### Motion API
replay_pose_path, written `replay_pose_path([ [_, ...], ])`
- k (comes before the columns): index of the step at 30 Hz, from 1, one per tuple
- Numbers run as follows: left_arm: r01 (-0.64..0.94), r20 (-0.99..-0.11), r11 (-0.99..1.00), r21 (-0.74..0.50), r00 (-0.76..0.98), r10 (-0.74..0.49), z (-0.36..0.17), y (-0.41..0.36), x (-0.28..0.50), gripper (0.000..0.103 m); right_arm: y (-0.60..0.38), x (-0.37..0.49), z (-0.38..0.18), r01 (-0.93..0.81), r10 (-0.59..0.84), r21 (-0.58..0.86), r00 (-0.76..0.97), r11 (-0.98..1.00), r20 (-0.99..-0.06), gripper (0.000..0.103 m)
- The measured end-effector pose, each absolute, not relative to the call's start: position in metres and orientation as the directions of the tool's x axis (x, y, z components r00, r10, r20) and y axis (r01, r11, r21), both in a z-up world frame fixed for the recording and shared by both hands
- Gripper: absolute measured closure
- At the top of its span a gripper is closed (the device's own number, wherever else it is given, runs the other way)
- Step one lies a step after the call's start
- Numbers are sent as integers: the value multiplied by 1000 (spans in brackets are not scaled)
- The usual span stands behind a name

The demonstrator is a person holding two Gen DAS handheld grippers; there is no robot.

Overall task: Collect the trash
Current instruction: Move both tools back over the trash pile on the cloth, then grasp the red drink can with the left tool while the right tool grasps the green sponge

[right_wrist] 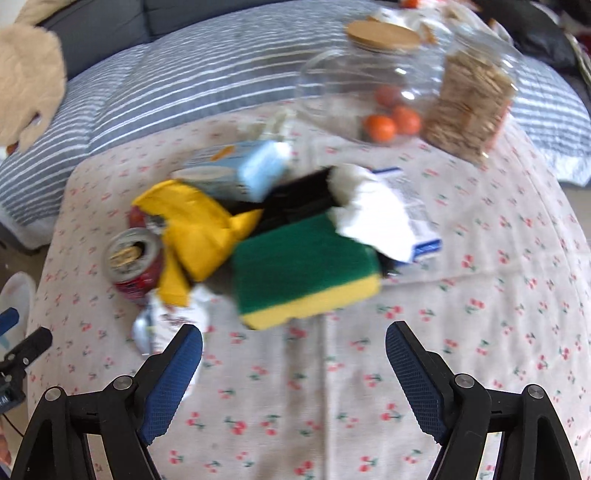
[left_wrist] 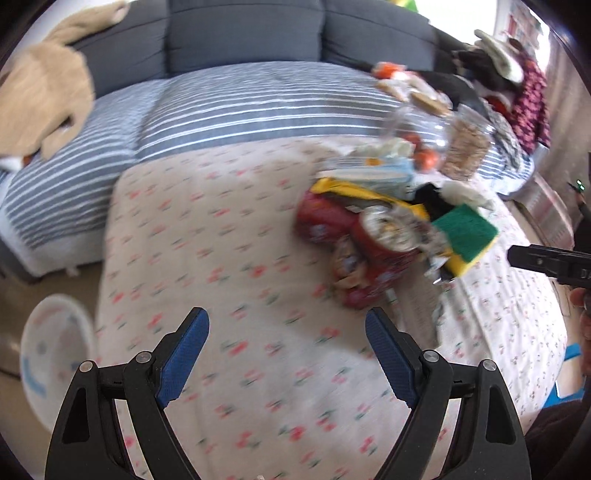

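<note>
- Fingers of the left gripper stand wide apart with nothing between the blue pads; they hang over the cherry-print tablecloth, touching no item.
- Right gripper is likewise spread wide and holds nothing — its left pad sits just in front of a crumpled silver-and-white wrapper, though contact cannot be told through the blur.
- Trash lies in one heap on the tablecloth, and the green-and-yellow sponge is its nearest piece to the right gripper, flat with the green face up and its long axis running left to right across that view.
- Left of the sponge, a crushed red can lies tilted on its side, its open top turned up toward the right wrist camera, its length running away to the lower right.
- Between can and sponge is a folded yellow wrapper, draped over a black tray-like piece.
- Behind the sponge sit a pale blue carton, crumpled white paper and a white-and-blue box partly under that paper.
- Farther back from the sponge lies a clear jar with a cork lid, on its side, small orange fruits inside; a clear container of crackers is just right of it.
- From the left wrist the same heap is right of centre — the sponge at its right edge, the can beside it, the right gripper's tip near the sponge.
- White bin stands on the floor, well left of the heap.
</note>
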State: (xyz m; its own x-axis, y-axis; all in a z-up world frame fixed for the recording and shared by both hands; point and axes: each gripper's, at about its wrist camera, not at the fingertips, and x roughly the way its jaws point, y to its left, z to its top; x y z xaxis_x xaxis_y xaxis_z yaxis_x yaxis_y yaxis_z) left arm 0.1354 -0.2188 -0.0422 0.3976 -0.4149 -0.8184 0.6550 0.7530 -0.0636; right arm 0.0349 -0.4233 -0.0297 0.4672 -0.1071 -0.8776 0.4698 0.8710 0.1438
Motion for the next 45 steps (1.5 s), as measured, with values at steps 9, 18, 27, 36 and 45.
replay_pose_path([
  [9,721,-779,689,-73,391,-491,-47,-255,137,14,-463,20,-41,527,-114,149,433,836,-894,18],
  [18,767,-770,627,-137,316,-555,-60,-286,143,19,-484,17,-49,558,-120,148,415,817,-902,18],
  [27,762,-781,627,-160,291,-552,-64,-290,148,40,-488,20,-53,563,-108,158,409,811,-906,18],
  [36,727,-755,666,-169,339,-561,-42,-261,151,40,-476,41,-59,566,-38,231,423,792,-905,18],
  [45,692,-764,701,-174,354,-539,-41,-231,161,40,-454,77,-61,568,-62,214,427,794,-902,18],
])
